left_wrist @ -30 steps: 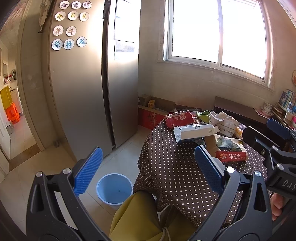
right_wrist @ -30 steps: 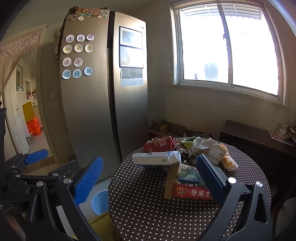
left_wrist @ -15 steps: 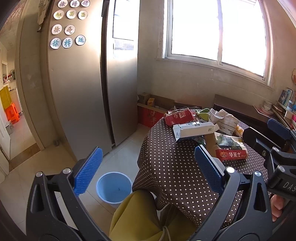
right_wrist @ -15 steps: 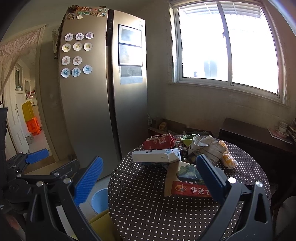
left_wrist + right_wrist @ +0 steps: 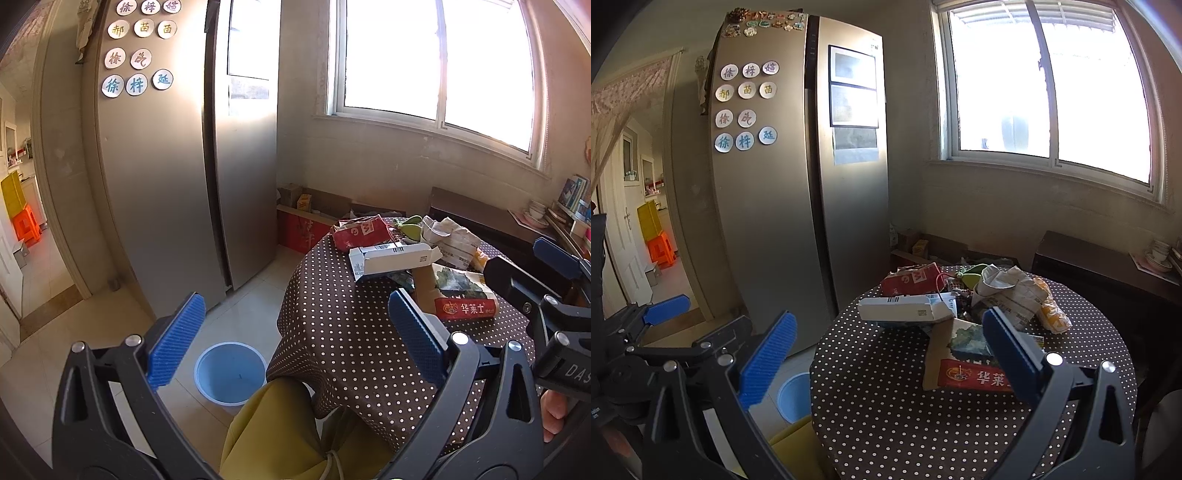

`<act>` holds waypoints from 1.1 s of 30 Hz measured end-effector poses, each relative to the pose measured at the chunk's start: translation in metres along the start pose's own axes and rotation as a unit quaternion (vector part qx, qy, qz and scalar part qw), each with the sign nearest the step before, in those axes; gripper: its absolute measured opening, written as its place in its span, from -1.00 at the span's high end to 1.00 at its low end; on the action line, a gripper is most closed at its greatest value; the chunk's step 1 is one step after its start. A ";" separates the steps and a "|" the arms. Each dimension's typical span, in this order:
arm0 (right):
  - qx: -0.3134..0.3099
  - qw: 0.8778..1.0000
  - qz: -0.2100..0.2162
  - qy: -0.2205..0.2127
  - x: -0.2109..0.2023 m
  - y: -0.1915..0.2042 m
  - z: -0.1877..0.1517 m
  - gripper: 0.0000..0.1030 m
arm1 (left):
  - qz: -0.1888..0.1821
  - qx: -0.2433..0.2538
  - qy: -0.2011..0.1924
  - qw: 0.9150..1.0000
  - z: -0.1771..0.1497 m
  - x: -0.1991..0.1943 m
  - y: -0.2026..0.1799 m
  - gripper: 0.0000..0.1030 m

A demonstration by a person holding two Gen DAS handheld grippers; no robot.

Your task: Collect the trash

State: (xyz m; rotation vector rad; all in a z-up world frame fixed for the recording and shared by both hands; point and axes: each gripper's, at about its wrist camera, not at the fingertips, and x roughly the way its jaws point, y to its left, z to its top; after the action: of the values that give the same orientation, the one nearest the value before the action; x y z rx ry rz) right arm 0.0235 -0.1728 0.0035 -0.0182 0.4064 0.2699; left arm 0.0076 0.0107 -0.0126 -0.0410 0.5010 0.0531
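Observation:
Trash lies piled on a round table with a brown dotted cloth [image 5: 886,387]: a long white carton [image 5: 905,309] [image 5: 395,258], a red carton [image 5: 910,280] [image 5: 360,233], a flat packet with a red label [image 5: 964,362] [image 5: 461,295] and crumpled paper bags [image 5: 1015,291]. A blue bin [image 5: 231,371] [image 5: 794,395] stands on the floor left of the table. My left gripper [image 5: 295,332] is open and empty, above the table's near edge. My right gripper [image 5: 886,354] is open and empty, short of the pile.
A tall silver fridge [image 5: 798,184] stands left of the table. A yellow chair back [image 5: 280,428] sits at the table's near side. A dark sideboard [image 5: 1108,273] and window lie behind. Cardboard boxes [image 5: 314,218] stand on the floor by the wall.
Both grippers have drifted slightly; the table and pile sit a little lower and farther right in the views. Both stay open and empty.

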 end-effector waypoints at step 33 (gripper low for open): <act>0.178 0.953 -0.116 0.215 0.125 -0.071 -0.072 -0.92 | -0.075 0.044 0.211 0.974 -0.036 0.135 -0.024 -0.89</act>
State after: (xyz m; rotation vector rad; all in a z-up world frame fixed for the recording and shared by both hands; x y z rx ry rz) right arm 0.1251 -0.2148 -0.1145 0.2315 0.8765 -0.0467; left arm 0.1105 -0.0100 -0.1084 -0.0025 0.9242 -0.1291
